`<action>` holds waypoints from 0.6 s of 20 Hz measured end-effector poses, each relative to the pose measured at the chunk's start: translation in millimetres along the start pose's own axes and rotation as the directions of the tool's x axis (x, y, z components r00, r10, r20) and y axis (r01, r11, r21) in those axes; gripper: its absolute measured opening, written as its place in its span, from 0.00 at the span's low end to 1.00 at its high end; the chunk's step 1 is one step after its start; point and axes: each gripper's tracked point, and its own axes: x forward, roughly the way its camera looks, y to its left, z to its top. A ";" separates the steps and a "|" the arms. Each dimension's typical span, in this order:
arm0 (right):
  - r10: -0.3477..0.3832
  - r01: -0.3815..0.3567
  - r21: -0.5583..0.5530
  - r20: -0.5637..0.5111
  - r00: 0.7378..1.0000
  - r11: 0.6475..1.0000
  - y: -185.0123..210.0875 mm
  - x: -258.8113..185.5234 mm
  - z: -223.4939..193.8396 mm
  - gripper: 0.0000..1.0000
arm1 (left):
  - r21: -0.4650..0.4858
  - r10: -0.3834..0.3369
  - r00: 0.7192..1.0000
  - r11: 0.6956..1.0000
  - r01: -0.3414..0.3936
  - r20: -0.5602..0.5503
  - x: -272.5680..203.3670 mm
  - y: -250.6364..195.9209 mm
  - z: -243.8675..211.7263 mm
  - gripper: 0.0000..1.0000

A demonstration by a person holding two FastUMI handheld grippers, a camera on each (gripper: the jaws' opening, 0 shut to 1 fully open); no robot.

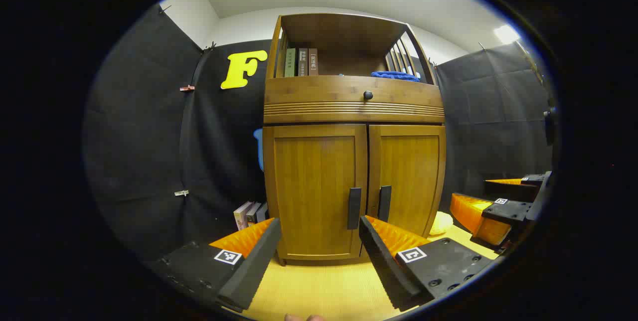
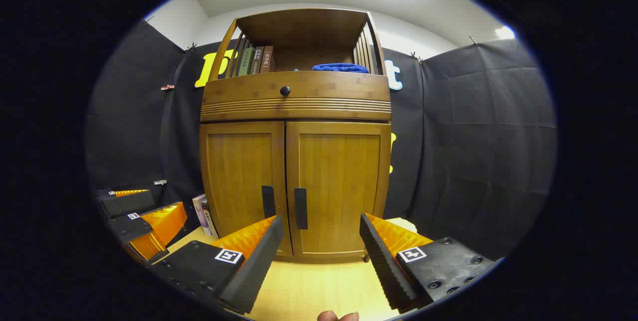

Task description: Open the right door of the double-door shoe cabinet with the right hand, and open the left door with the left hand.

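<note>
Bamboo shoe cabinet, both doors closed. Both tongs gaping, empty. Right tongs: centre on right door handle, frame centre; pinch, pull outward.

brown cabinet, black handles

Square coded marker on each tool
</note>
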 end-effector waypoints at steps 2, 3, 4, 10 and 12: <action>-0.002 0.002 -0.003 0.006 1.000 1.000 -0.4 0.3 1.1 0.98 | -0.001 -0.002 1.000 1.000 0.002 -0.002 1.1 -0.8 -0.1 0.99; -0.002 0.002 -0.003 0.007 1.000 1.000 -0.7 0.3 1.6 0.97 | -0.002 -0.001 1.000 1.000 0.001 -0.003 1.3 -1.1 -1.3 0.99; -0.002 0.002 -0.003 0.008 1.000 1.000 -0.7 0.1 0.7 0.97 | -0.003 -0.002 1.000 1.000 0.002 -0.004 1.1 -1.5 -1.1 0.99; -0.002 0.002 0.002 0.006 1.000 1.000 0.2 1.9 0.7 0.97 | 0.007 -0.006 1.000 1.000 0.006 -0.001 0.4 -3.9 -1.0 0.98; -0.002 0.002 0.003 0.004 1.000 1.000 0.6 2.0 0.0 0.99 | 0.004 -0.005 1.000 1.000 0.005 -0.002 1.2 -4.9 -2.4 0.98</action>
